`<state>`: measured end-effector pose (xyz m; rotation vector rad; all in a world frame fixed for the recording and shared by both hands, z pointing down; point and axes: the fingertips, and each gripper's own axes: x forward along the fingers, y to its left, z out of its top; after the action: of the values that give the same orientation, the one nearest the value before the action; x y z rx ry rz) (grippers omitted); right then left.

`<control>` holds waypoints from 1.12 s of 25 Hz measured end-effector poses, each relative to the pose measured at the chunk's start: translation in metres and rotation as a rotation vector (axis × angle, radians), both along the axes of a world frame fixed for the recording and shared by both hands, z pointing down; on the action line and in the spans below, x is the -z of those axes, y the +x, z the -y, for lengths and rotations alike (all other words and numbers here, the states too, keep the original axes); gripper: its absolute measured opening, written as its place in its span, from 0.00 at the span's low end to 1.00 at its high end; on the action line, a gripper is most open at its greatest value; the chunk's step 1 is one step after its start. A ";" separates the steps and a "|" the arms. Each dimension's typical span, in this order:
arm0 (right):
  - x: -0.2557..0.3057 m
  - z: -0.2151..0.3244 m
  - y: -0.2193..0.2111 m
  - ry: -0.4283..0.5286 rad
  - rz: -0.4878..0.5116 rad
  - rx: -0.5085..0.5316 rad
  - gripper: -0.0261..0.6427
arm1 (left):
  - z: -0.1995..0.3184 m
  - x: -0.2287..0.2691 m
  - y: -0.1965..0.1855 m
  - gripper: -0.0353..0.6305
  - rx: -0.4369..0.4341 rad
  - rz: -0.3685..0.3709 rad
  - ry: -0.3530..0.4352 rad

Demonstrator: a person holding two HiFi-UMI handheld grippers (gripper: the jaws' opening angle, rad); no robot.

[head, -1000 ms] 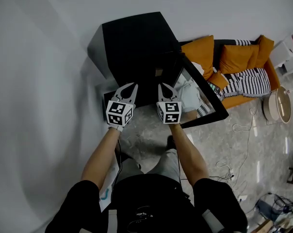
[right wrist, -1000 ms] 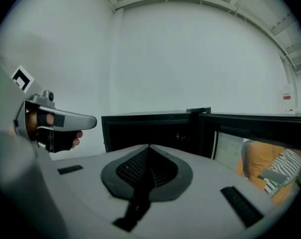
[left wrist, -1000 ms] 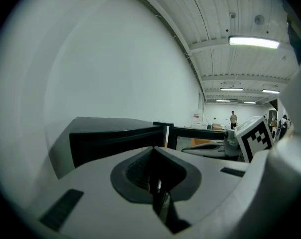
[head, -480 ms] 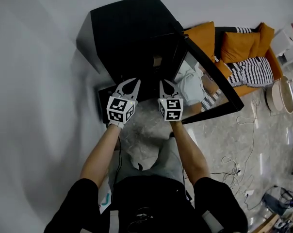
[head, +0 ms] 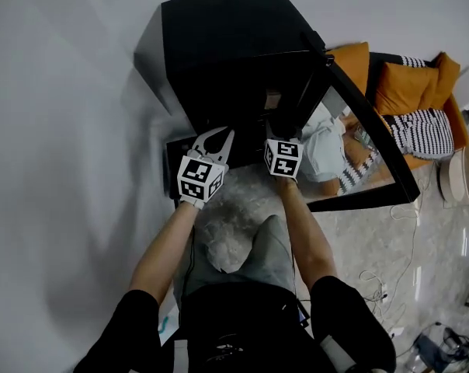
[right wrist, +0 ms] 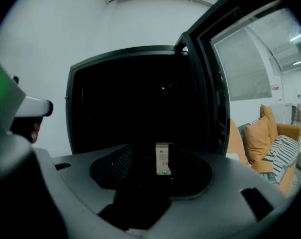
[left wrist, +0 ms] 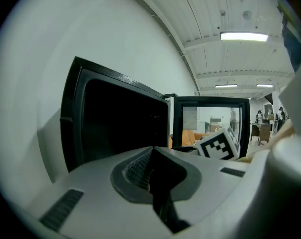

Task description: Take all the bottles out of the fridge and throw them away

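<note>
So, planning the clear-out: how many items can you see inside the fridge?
1: a small labelled container, possibly a bottle, low in the open fridge; its dark interior may hide more.

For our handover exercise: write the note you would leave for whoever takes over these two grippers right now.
Left gripper: shut, empty, in front of the fridge.
Right gripper: jaws opening, gripping nothing, aimed into the fridge; door open.
A small pale labelled item, probably a bottle, stands inside, in line between the right jaws.
Done: door open. To do: take bottles out, bin them.
</note>
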<state>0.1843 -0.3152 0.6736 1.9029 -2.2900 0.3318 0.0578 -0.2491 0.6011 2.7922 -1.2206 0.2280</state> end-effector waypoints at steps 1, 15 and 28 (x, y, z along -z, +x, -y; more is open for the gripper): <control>-0.007 0.012 0.002 -0.006 0.000 -0.011 0.37 | 0.003 -0.004 -0.003 0.05 0.008 0.002 0.004; -0.064 0.118 0.014 -0.023 -0.005 -0.121 0.49 | 0.031 -0.068 -0.025 0.05 0.105 0.017 0.033; -0.005 0.071 0.004 -0.025 -0.035 -0.060 0.45 | 0.029 0.001 -0.020 0.05 0.107 0.007 0.012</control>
<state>0.1888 -0.3863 0.6789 1.9522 -2.2007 0.3296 0.0377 -0.2783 0.5997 2.7280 -1.3731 0.2239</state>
